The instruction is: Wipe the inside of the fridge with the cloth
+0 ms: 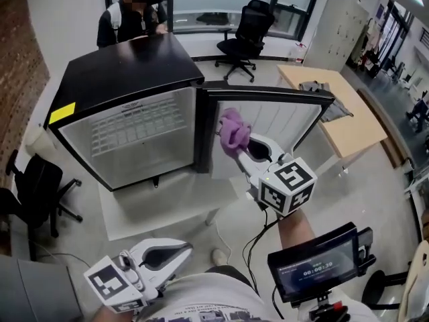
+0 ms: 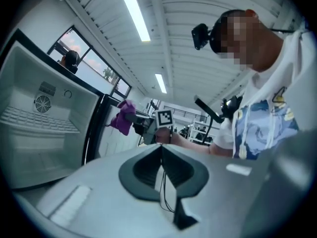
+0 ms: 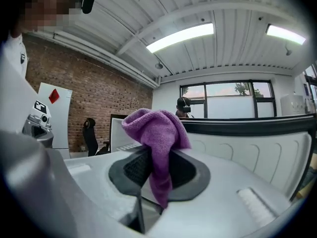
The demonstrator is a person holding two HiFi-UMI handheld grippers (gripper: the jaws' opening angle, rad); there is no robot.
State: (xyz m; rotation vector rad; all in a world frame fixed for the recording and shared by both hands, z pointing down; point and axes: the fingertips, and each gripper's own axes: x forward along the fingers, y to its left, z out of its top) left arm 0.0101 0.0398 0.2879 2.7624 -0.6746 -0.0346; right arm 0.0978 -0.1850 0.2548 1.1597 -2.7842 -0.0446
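Purple microfibre cloth point(image 1: 233, 130) poised at the open mouth of the small black fridge point(image 1: 120, 72).
Clamped in the right tool point(image 1: 242, 147), bunched above the tips as a wiping pad, beside the open door point(image 1: 285, 121), not yet inside; left tool point(image 1: 184, 248) pressed together, empty, parked low, likely to keep clear.

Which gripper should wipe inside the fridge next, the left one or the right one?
The right, probably. The right gripper is shut on the purple cloth, raised by the open fridge. The left gripper is shut, empty, low near the person's body.
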